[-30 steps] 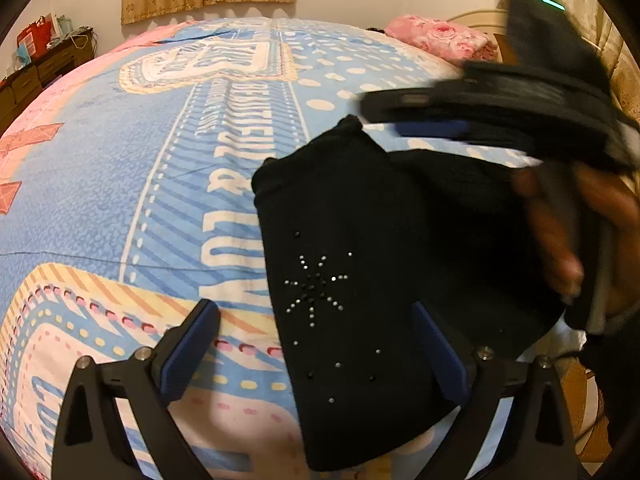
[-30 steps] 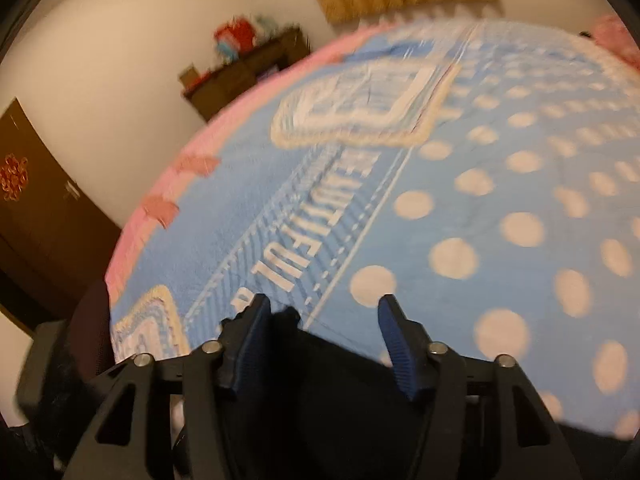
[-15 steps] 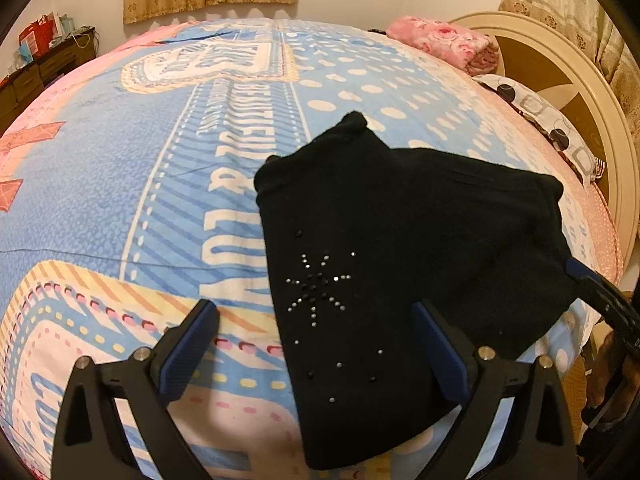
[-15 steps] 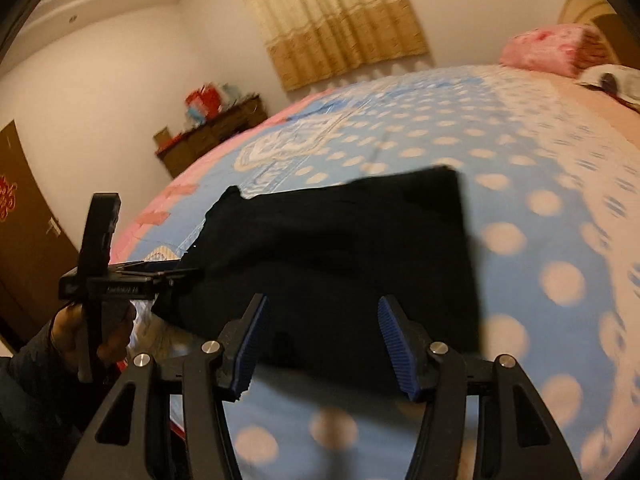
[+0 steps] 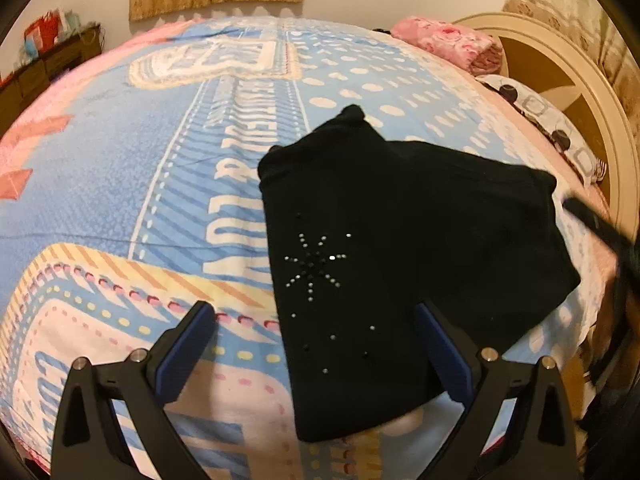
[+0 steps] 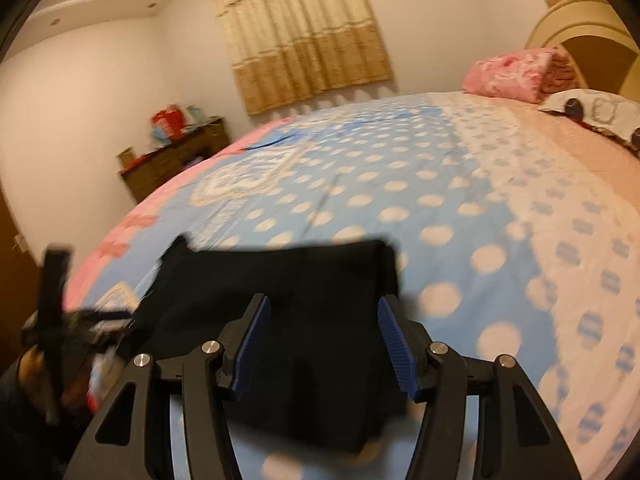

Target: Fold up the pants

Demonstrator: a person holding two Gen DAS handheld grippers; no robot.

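Note:
Black pants (image 5: 384,248) with a rhinestone star lie folded into a compact shape on the blue patterned bedspread (image 5: 120,184). My left gripper (image 5: 316,332) is open and empty, hovering just above the near end of the pants. My right gripper (image 6: 324,332) is open and empty, low over the pants (image 6: 280,280) from the bed's side edge. A blurred part of the right gripper shows at the right edge of the left wrist view (image 5: 600,232). The left gripper and hand show blurred in the right wrist view (image 6: 56,320).
A pink folded blanket (image 5: 448,44) and a patterned pillow (image 5: 548,120) lie by the cream headboard (image 5: 560,60). A dark wooden cabinet (image 6: 176,164) stands by the far wall under curtains. The bed edge runs close below both grippers.
My right gripper pulled back off the pants to the bed's side and swung its view across the bed. The pants lie still. My left gripper has hardly moved.

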